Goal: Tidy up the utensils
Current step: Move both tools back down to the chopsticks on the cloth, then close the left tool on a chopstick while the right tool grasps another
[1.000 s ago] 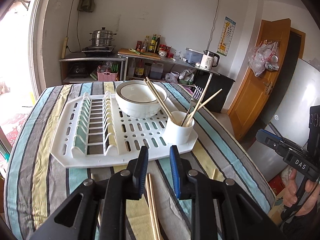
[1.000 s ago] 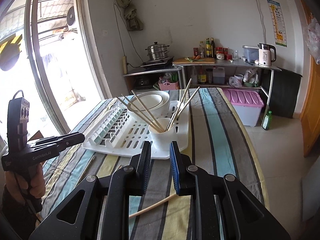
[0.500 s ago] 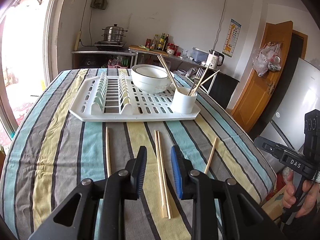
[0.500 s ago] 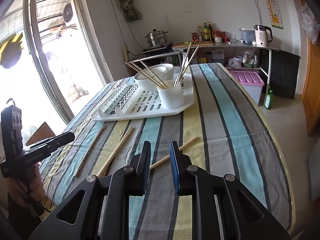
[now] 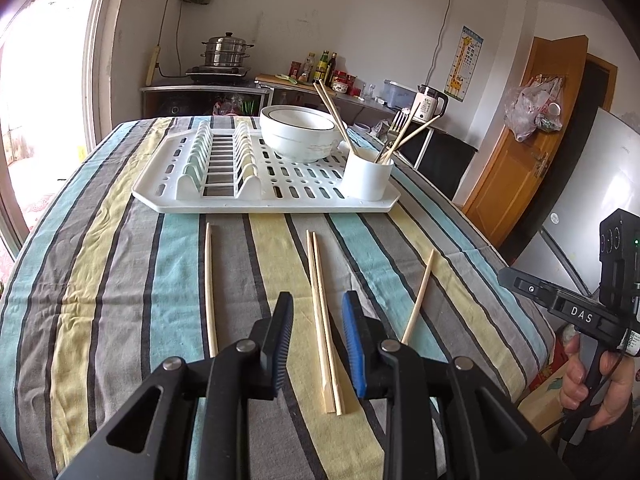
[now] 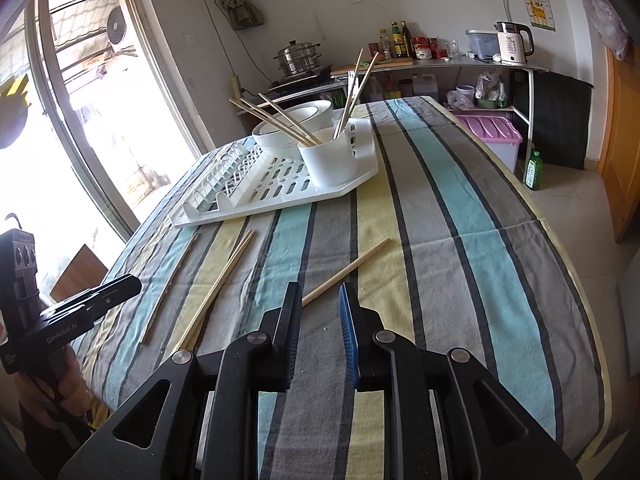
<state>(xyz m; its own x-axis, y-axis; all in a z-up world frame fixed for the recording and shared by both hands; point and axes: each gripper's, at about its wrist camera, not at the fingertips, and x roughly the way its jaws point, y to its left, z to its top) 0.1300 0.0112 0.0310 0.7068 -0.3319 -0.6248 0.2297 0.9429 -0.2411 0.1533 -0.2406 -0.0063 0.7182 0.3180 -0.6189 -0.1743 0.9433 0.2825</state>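
Left gripper (image 5: 316,340), jaws slightly apart and empty, straddles the pair of chopsticks (image 5: 322,320) lying on the table (image 5: 120,280), long axis toward 12 o'clock. Right gripper (image 6: 320,332), also slightly apart and empty, has 1 chopstick (image 6: 348,270) at 12 o'clock, running toward 2 o'clock.

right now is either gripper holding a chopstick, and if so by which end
Neither holds anything. The left gripper stands open over the pair of chopsticks on the tablecloth; the right gripper is open, empty, near the single chopstick.
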